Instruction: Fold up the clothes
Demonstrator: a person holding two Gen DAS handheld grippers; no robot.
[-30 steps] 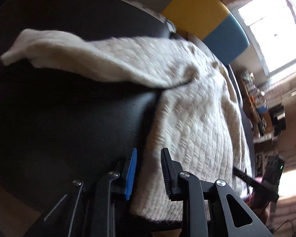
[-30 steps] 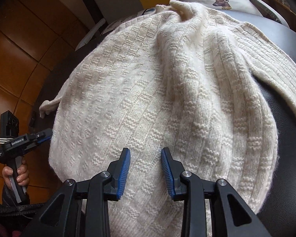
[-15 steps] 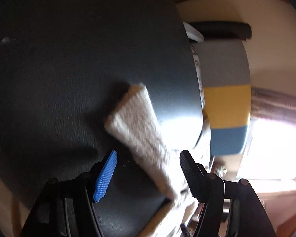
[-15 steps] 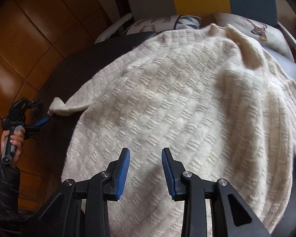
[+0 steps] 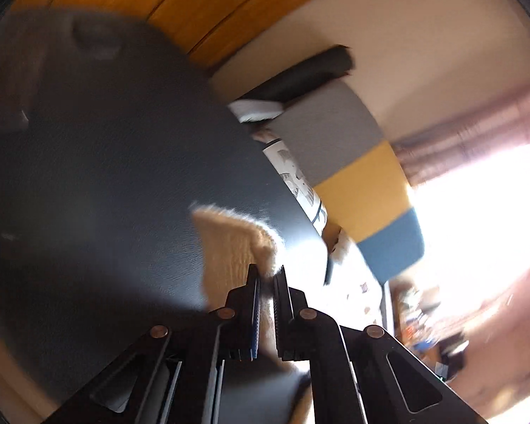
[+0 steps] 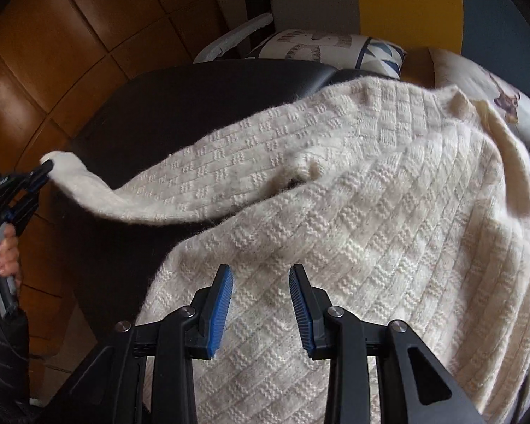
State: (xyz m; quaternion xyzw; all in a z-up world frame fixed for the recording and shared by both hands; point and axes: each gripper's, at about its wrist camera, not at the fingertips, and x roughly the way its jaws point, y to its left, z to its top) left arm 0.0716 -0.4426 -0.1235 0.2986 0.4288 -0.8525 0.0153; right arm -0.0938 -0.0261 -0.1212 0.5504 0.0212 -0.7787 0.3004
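A cream knitted sweater [image 6: 388, 219] lies spread over a black leather seat [image 6: 180, 106], covering most of its right part, while the left part of the seat is bare. One sleeve [image 6: 130, 194] stretches out to the left edge of the seat, and its cuff [image 5: 236, 243] is lifted a little from the leather. Behind the seat, at its far edge, stand printed cushions [image 6: 321, 44] and a backrest with grey, yellow and blue panels [image 6: 399, 0]; beyond that are brown floor tiles [image 6: 53, 53]. Nothing lies on top of the sweater. The left gripper [image 5: 266, 275] is closed tightly on the end of the cuff, with the fabric pinched between its fingers; in the right wrist view a hand [image 6: 3, 254] holds its handle at the left side. The right gripper [image 6: 261, 275] hovers over the lower body of the sweater with its jaws apart and nothing between them. The knit has a basket-weave pattern, with a fold where the sleeve meets the body.
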